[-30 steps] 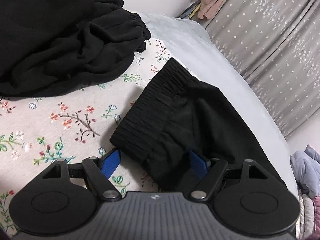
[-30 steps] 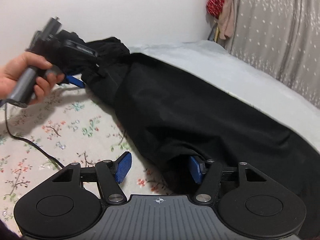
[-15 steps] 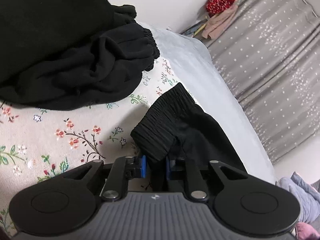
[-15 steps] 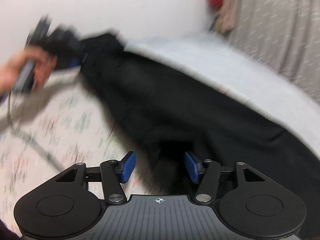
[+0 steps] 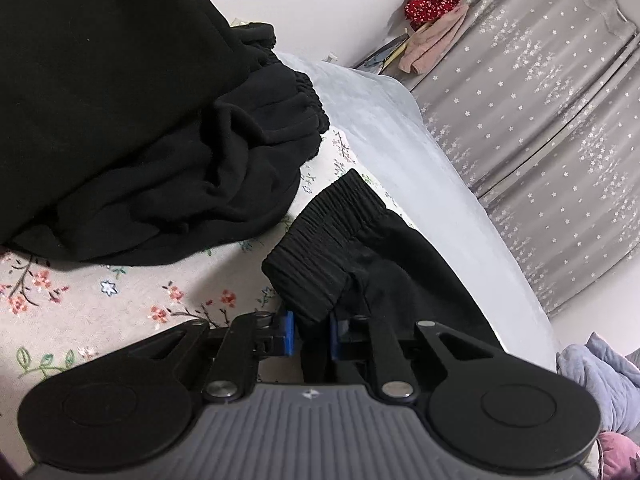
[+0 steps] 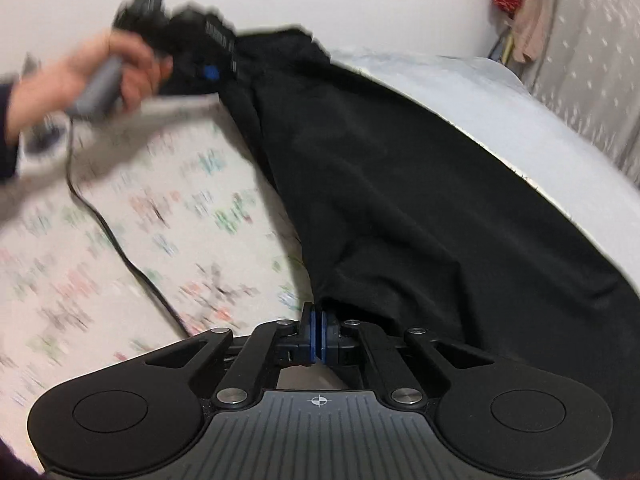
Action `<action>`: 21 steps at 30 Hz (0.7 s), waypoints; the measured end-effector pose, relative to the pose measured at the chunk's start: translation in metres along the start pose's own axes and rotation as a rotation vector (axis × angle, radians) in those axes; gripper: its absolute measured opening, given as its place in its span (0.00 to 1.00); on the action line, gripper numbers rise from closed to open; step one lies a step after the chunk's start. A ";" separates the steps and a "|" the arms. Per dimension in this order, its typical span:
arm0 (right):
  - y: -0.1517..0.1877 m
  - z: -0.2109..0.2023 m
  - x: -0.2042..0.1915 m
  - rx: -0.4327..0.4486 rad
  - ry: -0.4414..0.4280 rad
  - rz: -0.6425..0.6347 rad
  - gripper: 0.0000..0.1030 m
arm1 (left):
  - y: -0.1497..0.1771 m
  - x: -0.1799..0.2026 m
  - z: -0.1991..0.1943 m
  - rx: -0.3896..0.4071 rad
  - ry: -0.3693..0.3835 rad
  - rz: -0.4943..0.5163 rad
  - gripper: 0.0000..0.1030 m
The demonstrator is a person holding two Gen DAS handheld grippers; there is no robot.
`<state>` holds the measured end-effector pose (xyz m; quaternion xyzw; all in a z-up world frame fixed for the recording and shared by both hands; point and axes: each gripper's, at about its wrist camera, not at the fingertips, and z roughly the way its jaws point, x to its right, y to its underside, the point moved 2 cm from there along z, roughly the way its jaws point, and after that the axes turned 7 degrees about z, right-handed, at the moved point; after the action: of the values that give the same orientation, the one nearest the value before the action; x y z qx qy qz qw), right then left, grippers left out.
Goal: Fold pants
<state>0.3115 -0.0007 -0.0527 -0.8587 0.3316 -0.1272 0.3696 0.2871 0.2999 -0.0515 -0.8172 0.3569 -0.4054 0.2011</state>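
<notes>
Black pants (image 6: 420, 208) stretch across the bed between my two grippers. My left gripper (image 5: 311, 338) is shut on the elastic waistband (image 5: 320, 248) and lifts it off the floral sheet (image 5: 120, 304). It also shows in the right wrist view (image 6: 210, 72), held in a hand at the far left. My right gripper (image 6: 319, 338) is shut on the near edge of the pants, with a thin fold of cloth between its blue pads.
A heap of other black clothing (image 5: 140, 128) lies at the back left. A pale grey blanket (image 5: 420, 184) covers the right side of the bed. A star-print curtain (image 5: 560, 112) hangs beyond. A black cable (image 6: 120, 240) crosses the sheet.
Both grippers were open around the pants a second ago. The left closed on the waistband first, then the right closed on the near edge. Both have lifted the cloth.
</notes>
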 end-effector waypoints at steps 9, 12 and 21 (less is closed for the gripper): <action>0.027 -0.023 0.014 -0.064 -0.150 0.193 0.00 | -0.001 -0.002 -0.008 -0.007 -0.177 0.137 0.34; 0.037 -0.023 0.004 -0.051 -0.114 0.156 0.03 | -0.001 0.002 -0.013 -0.026 -0.190 0.177 0.41; 0.021 -0.117 0.047 0.226 0.023 0.355 0.09 | -0.001 0.060 -0.052 0.025 -0.347 0.277 0.49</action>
<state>0.2826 -0.1064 0.0123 -0.7383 0.4654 -0.1066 0.4764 0.2712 0.2536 0.0111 -0.8152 0.4208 -0.2314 0.3237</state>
